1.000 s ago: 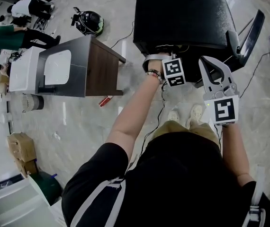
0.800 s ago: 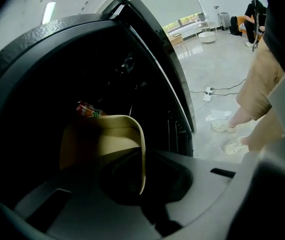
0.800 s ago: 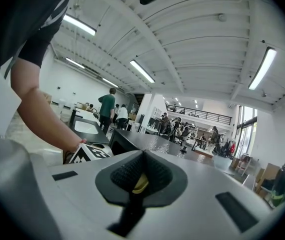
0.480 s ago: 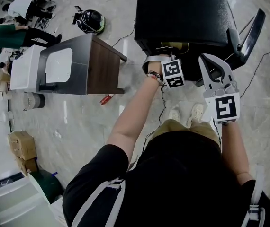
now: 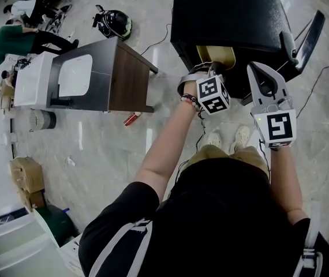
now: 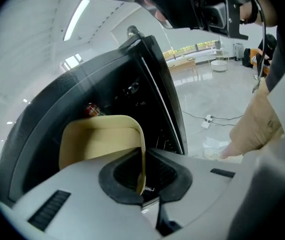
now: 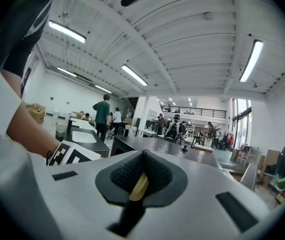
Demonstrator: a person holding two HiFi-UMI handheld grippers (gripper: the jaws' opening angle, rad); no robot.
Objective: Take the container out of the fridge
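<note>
At upper centre of head view: left gripper point(image 5: 213, 70) clamped on rim of yellow container point(image 5: 216, 55), at open front of black fridge point(image 5: 228, 10). Right gripper point(image 5: 261, 74) just right, jaws together.

Floor point(image 5: 101, 154): pale polished stone, reflective

Left of centre stands a dark cabinet point(image 5: 127, 82) with a wood-grain side, and a white basin point(image 5: 75, 78) is set in its top. A small red item point(image 5: 131, 120) lies on the floor just beside the cabinet's base. A white cylinder point(image 5: 40, 122) lies near its left end.

Beyond the cabinet is a black rounded object point(image 5: 113, 23), kind not determined.

Cardboard boxes point(image 5: 27, 180) are stacked at the left edge, with a dark green bin point(image 5: 58, 227) near them.

At upper left are a person in a green top point(image 5: 11, 39) and another in white point(image 5: 23, 7).

A white power strip point(image 6: 208, 119) lies on the floor with its cable.

Overhead, strip lights point(image 7: 252, 59) hang on a white ribbed ceiling, and a mezzanine railing point(image 7: 197, 111) runs along the far end of the hall
</note>
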